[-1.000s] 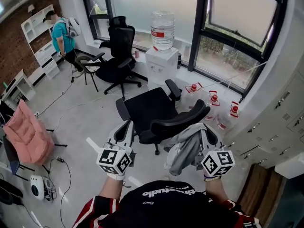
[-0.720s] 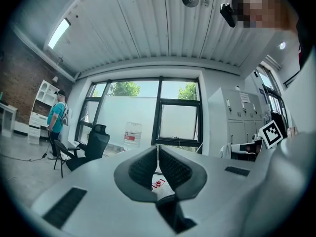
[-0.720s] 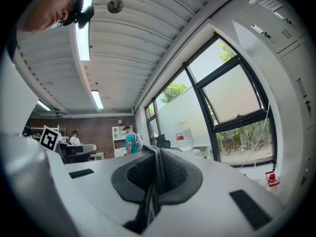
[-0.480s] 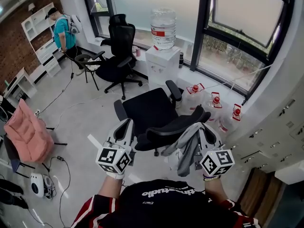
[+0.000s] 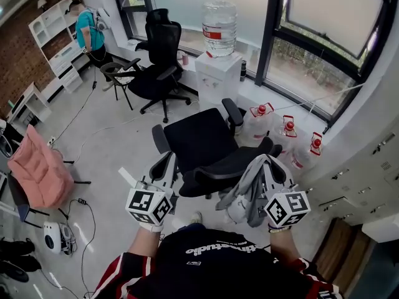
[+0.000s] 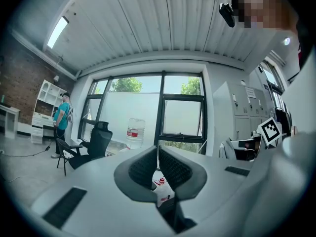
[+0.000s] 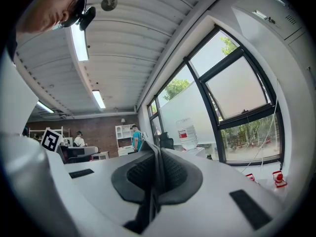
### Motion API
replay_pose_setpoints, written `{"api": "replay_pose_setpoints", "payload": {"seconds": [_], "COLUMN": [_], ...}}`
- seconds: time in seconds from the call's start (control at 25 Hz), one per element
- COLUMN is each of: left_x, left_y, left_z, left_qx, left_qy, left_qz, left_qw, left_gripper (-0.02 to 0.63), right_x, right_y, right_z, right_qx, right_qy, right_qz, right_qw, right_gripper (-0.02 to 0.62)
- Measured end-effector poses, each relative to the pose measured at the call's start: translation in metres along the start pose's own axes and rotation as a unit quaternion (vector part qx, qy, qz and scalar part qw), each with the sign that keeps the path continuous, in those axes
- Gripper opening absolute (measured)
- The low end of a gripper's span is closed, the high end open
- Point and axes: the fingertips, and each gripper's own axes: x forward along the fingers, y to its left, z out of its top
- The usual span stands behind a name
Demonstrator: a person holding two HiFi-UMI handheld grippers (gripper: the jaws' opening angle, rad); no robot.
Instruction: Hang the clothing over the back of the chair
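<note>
The right gripper (image 5: 265, 162) has its fingers (image 7: 177, 174) pinching a fold of the limp grey cloth garment (image 5: 245, 196), which hangs beneath them, close against the curved back of the black mesh office chair (image 5: 232, 166) just ahead of both grippers' fingertips. The left gripper (image 5: 167, 162) has its fingers pressed together on nothing. Farther beyond the fingertips stand red-capped clear water jugs (image 5: 288, 129) and a white water dispenser (image 5: 218, 76)

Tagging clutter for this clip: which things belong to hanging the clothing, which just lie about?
In the job: grey garment, right tongs gripping it, near black chair.
Lying about: water dispenser, far black chair, pink chair, floor bottles.
</note>
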Motion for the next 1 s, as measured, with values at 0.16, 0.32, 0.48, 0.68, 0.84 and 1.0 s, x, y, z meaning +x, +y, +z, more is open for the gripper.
{"api": "replay_pose_setpoints", "payload": {"seconds": [0.16, 0.32, 0.48, 0.68, 0.84, 1.0], "left_x": [0.017, 0.038, 0.058, 0.078, 0.095, 0.113], "left_y": [0.014, 0.026, 0.040, 0.058, 0.071, 0.078], "left_z": [-0.003, 0.001, 0.006, 0.005, 0.004, 0.004], "left_qx": [-0.005, -0.008, -0.009, -0.013, -0.016, -0.016], "left_qy": [0.005, 0.004, 0.003, 0.006, 0.009, 0.010], "left_qz": [-0.010, -0.026, -0.034, -0.038, -0.042, -0.050], "left_qw": [0.9999, 0.9996, 0.9994, 0.9992, 0.9989, 0.9986], "left_gripper": [0.031, 0.030, 0.031, 0.031, 0.031, 0.031], "right_x": [0.019, 0.038, 0.061, 0.089, 0.114, 0.137], "right_y": [0.001, 0.001, -0.002, -0.004, -0.008, -0.006], "right_z": [-0.003, -0.005, -0.002, -0.002, -0.001, 0.007], "right_qx": [-0.004, -0.005, -0.002, 0.003, 0.015, 0.014], "right_qy": [0.007, 0.017, 0.014, 0.010, 0.008, -0.001], "right_qz": [-0.007, -0.016, -0.022, -0.020, -0.016, -0.010], "right_qw": [1.000, 1.000, 1.000, 1.000, 1.000, 1.000], "right_gripper": [0.017, 0.018, 0.017, 0.017, 0.017, 0.017]}}
